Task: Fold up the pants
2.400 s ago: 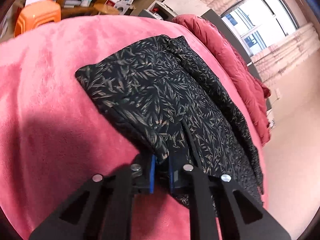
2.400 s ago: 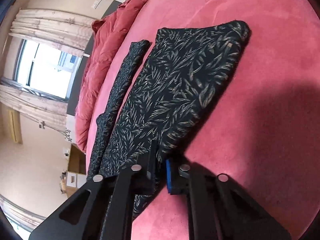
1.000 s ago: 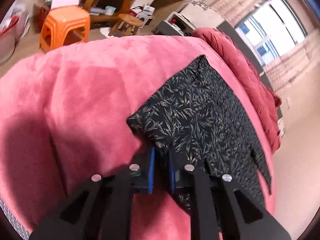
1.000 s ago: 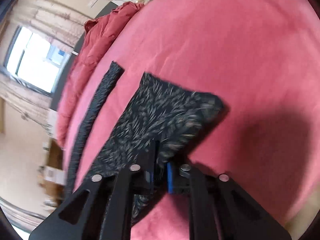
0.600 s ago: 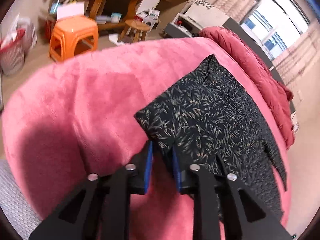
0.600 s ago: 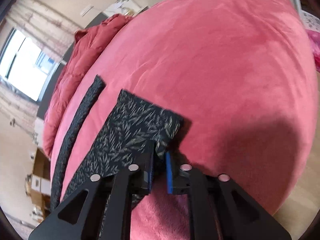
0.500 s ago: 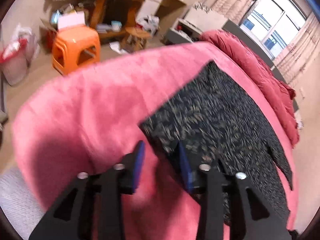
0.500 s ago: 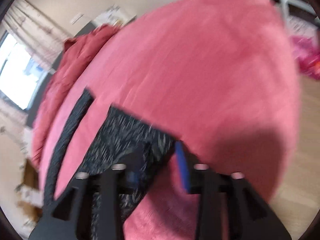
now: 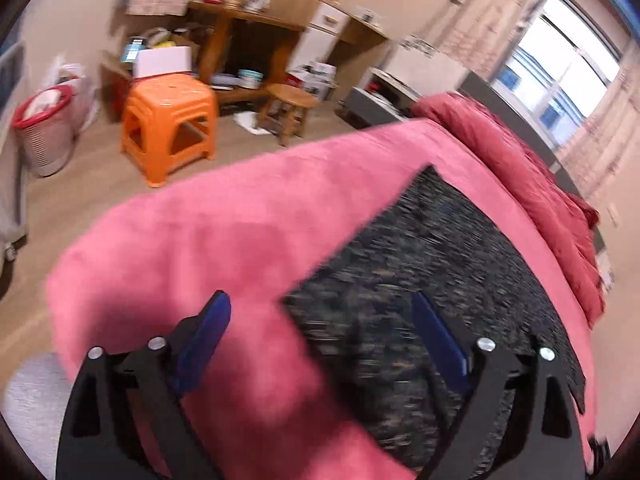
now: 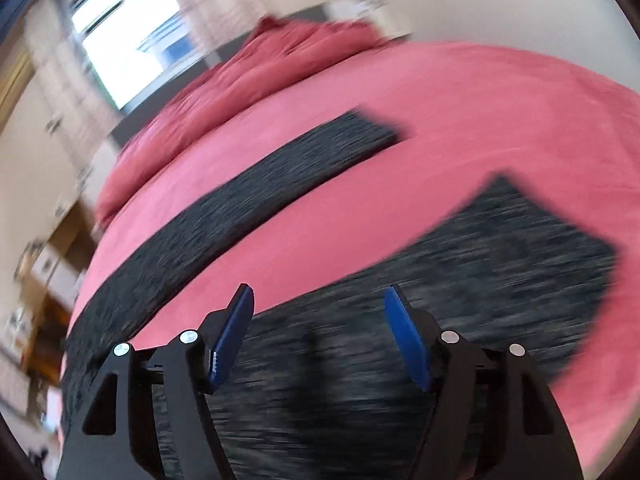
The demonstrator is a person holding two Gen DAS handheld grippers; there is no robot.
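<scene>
Now the pants (image 9: pixel 436 280) are lying flat on the pink blanket (image 9: pixel 224 240), no longer pinched at their near edge; both grippers were clamped on that edge a moment ago and are now letting go. In the left view the dark leaf-print cloth is spreading from the near right toward the far side of the bed, its near corner sitting between the fingers of the left gripper (image 9: pixel 320 320), whose blue pads (image 9: pixel 208 328) are standing wide apart with nothing between them. In the right view the right gripper (image 10: pixel 318 320) is likewise spread open just above the broad folded panel, and a second dark strip (image 10: pixel 240 196), probably the other leg, is lying apart from it on the far left, with pink blanket showing between the two. Both views are smearing with motion, so the grippers are probably lifting away. That is suggesting this fold is set down and the legs are yet to be brought together. Beyond the bed a red quilt (image 9: pixel 520 168) is heaped on the far right, and an orange stool (image 9: pixel 168 120) is standing on the floor to the far left
</scene>
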